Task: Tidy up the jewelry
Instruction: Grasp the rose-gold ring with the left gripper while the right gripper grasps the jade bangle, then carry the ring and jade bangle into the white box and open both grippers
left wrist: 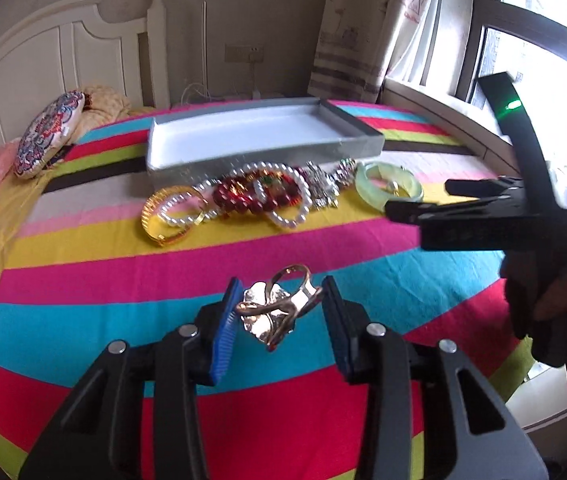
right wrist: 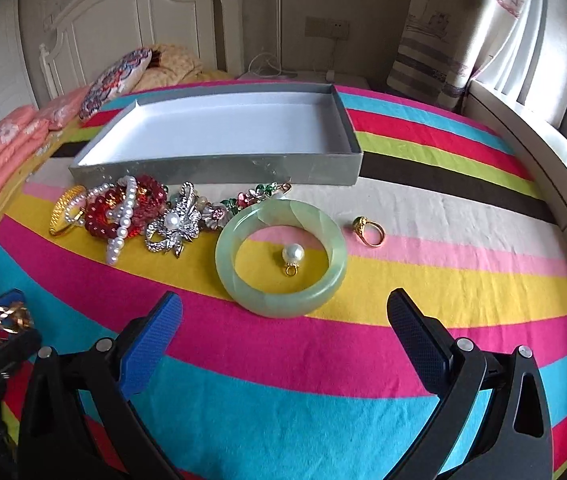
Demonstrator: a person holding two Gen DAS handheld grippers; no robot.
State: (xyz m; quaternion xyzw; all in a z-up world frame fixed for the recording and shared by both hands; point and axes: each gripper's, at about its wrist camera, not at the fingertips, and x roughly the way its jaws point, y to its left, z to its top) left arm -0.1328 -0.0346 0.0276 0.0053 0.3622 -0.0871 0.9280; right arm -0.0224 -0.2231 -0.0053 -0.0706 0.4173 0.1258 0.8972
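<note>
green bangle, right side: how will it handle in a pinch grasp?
The bangle looks like a thick, glossy stone ring, so probably rigid, heavy for its size and slippery. It lies flat on soft cloth, so unlikely to roll. The pearl pendant sits loose inside it and may get dragged if pushed.

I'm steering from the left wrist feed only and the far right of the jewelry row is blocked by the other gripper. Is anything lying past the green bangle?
Observer: Yes, a gold ring lies right of the green bangle, apart from it.
Operator: Anything inside the bangle?
Observer: A pearl pendant lies inside it, touching nothing.
Operator: Is the right gripper holding anything?
Observer: No, the right gripper is open, short of the bangle.
</note>
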